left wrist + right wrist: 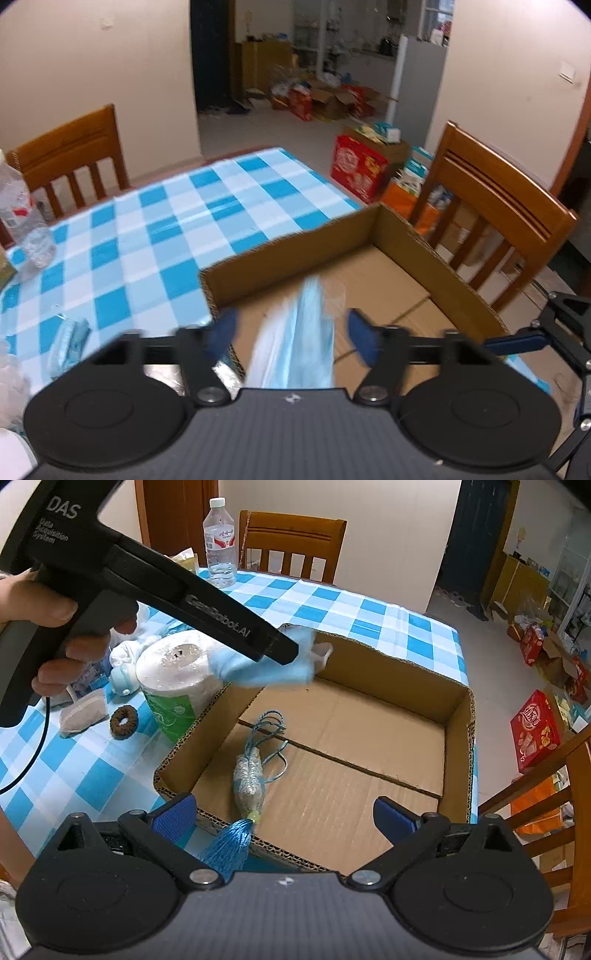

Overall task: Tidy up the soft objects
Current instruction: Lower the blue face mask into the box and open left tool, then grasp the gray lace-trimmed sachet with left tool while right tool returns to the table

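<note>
Over cardboard box (458, 709): left tongs (291, 328) agape, face mask (295, 347) between; right tongs (284, 812) agape.

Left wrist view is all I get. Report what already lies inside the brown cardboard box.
Observer: One pale woven sachet with a blue tassel lies on the floor of the brown cardboard box, its tassel draped over the near wall.
Operator: Give me the right gripper's state.
Observer: The right gripper is open and holds nothing.
Operator: Name something soft waiting outside the box.
Observer: A white paper roll in green wrapping stands beside the box's wall on the blue checked tablecloth.
</note>
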The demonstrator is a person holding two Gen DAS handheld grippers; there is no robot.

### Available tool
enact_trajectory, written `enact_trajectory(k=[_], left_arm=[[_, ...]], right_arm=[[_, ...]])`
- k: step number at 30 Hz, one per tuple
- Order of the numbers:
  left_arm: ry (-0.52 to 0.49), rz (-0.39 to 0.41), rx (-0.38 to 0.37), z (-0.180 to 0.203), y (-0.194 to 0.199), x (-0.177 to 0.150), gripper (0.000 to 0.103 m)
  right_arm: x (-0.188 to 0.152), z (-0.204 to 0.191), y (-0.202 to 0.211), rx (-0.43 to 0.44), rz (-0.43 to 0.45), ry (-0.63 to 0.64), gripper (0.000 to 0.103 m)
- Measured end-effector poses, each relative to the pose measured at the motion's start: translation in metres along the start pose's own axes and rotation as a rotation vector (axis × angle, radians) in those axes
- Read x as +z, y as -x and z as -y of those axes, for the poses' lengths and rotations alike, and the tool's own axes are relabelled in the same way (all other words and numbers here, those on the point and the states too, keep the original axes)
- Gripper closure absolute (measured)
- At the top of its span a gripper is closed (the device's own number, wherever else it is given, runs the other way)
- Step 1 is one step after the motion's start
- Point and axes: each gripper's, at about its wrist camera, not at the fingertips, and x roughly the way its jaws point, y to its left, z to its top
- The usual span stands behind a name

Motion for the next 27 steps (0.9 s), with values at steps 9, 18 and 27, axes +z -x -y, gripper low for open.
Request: enact_trajectory(k=[9, 18, 27], left_arm=[[0.023, 0.031, 0.035, -0.005, 0.031, -0.023, 0.007], [0.033, 0.034, 0.113, -0.013, 0.062, -0.061, 0.004], [0.029, 0.007, 0.151, -0.036, 0.091, -0.104, 0.004]], right_arm=[[0.008, -0.002, -0.004, 0.006, 0.005, 0.011, 0.000], [0.015, -0.020, -0.001, -0.004, 0.028, -0.008, 0.000], [0.018, -0.053, 0.006, -0.042, 0.048, -0.048, 0.000]])
